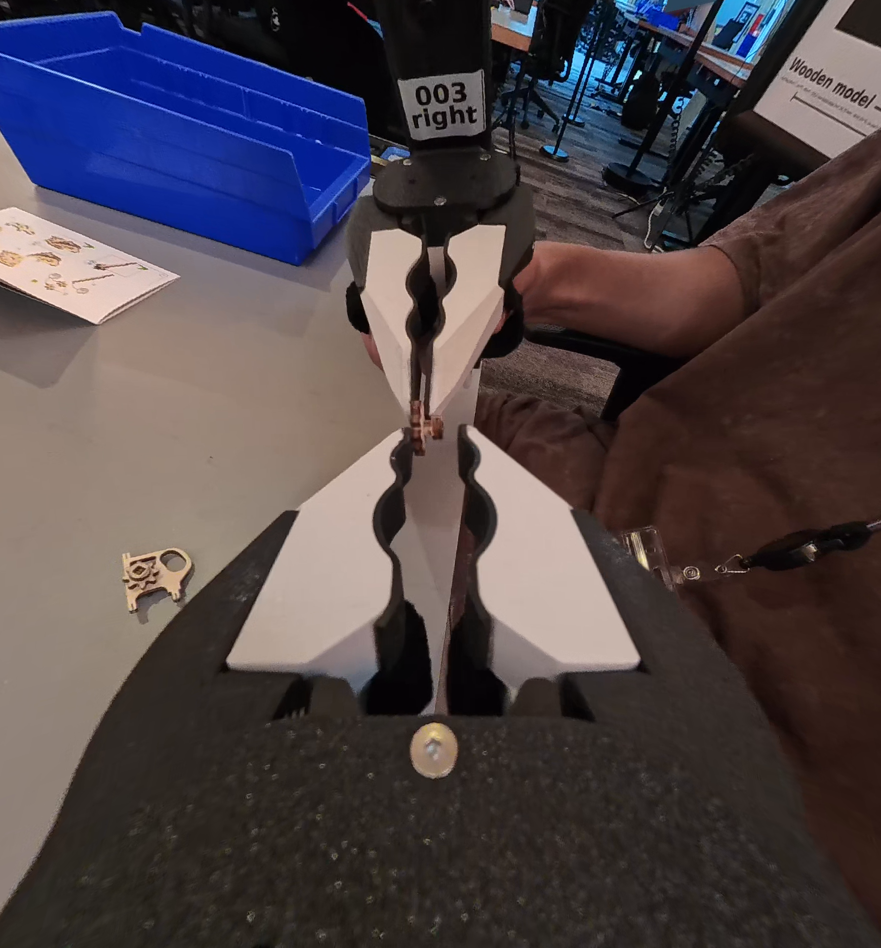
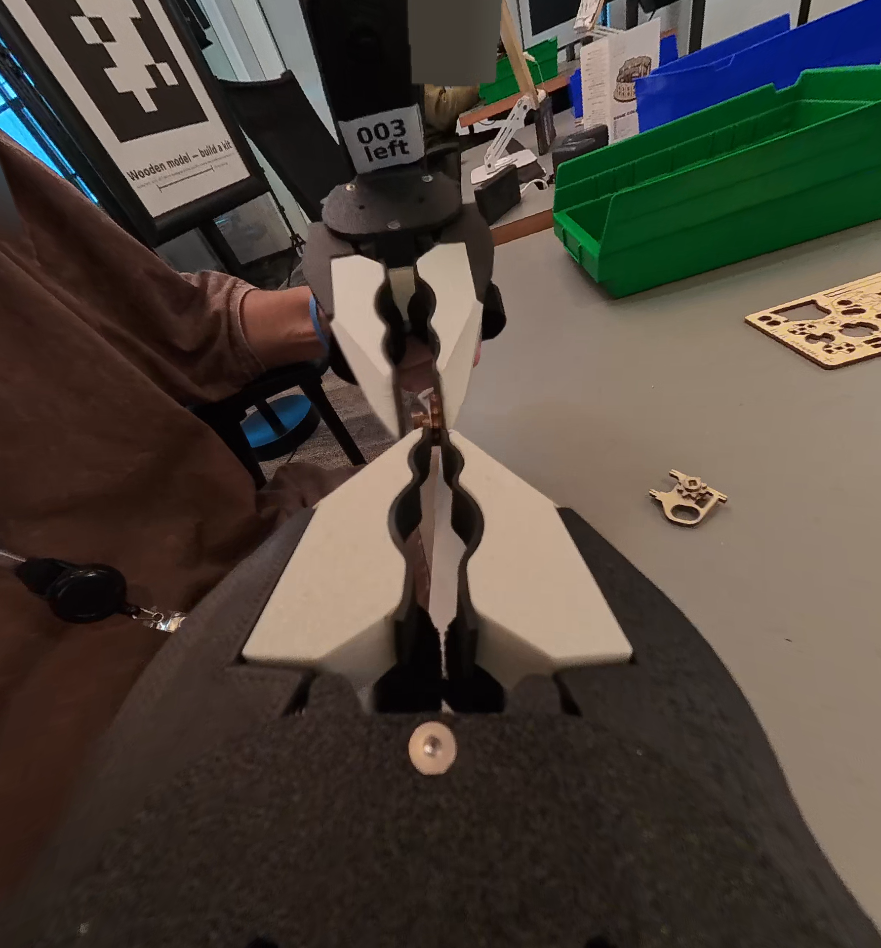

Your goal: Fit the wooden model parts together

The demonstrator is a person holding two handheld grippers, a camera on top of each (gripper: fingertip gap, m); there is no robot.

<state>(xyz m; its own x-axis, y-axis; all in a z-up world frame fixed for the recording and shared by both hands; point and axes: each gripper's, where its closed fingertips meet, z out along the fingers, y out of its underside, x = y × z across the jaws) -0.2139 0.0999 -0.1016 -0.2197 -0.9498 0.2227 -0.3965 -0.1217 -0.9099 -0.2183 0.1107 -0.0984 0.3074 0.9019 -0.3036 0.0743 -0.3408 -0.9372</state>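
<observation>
My right gripper (image 2: 434, 436) is shut on a small wooden part (image 2: 431, 418), held in the air over the table's near edge. In the left wrist view the right gripper (image 1: 422, 405) points toward me with the small cross-shaped part (image 1: 424, 430) at its tips. My left gripper (image 1: 433, 433) faces it tip to tip. Its jaws stand apart, and the part sits between its fingertips, close to the left one. A second wooden part with a gear on it (image 1: 156, 577) lies flat on the grey table (image 1: 223, 410); it also shows in the right wrist view (image 2: 687, 497).
A blue bin (image 1: 171, 154) and an instruction leaflet (image 1: 59, 256) lie on the table at the far left. A green bin (image 2: 736, 205) and a punched wooden sheet (image 2: 838, 323) are on the right side. The person's brown shirt (image 1: 736, 513) is close beside both grippers. The tips of both grippers are at nearly the same place.
</observation>
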